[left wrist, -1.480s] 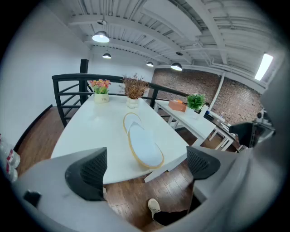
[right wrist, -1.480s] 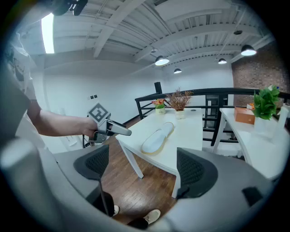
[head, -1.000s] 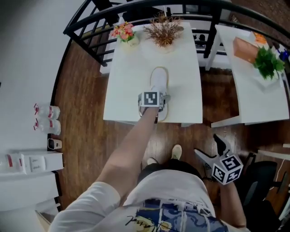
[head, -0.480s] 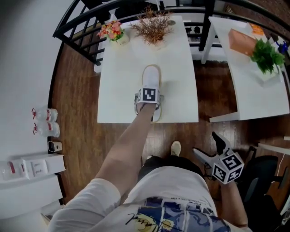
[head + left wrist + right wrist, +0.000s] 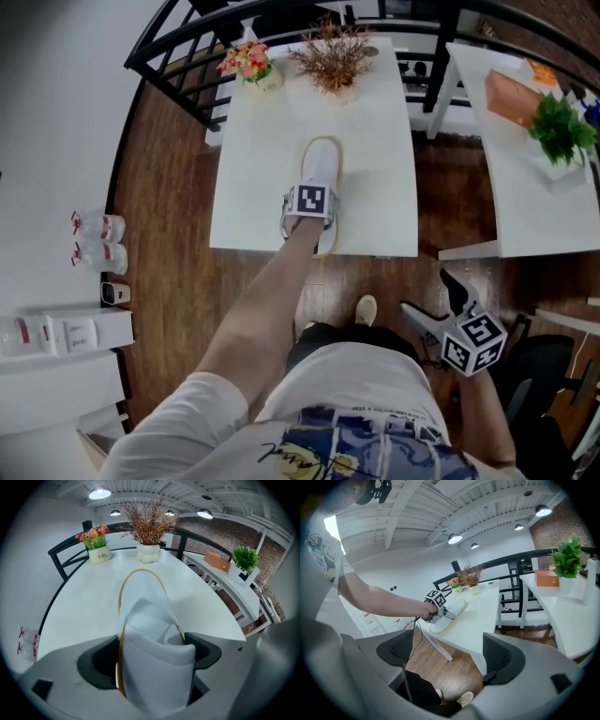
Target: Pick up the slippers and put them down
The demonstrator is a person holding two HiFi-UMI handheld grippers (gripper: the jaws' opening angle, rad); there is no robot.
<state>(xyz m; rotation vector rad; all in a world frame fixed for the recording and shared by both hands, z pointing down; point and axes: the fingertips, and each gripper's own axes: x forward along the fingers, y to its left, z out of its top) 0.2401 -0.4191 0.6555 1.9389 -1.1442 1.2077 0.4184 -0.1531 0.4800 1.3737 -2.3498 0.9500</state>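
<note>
The slipper [image 5: 146, 616] lies flat on its sole right between the jaws of the left gripper [image 5: 152, 656]: its toe runs straight ahead of the jaws, and its heel end sits beneath and behind them. The jaws are closing, one on each side of the soft white upper, and the fabric bunches into a raised fold between the pads, so we read the grip as already biting. We judge the upper is the chosen hold because it stands up from the sole and gives the pads something to squeeze, where the flat sole offers no edge; the gripper points steeply down to reach it from above

Under the gripper is the white table [image 5: 253, 159], whose near edge lies just behind it. Far ahead of the jaws, at the table's back edge, stand a dried plant [image 5: 149, 527] and, to its left, a small flower pot [image 5: 97, 545], both well clear of a lift

The right gripper [image 5: 449, 656] hangs low, off to the right of the left one, over the wooden floor [image 5: 169, 281]; its jaws stand wide apart with nothing between them, and we take it that it is kept aside while the left does the picking. Only this one slipper shows on the table
</note>
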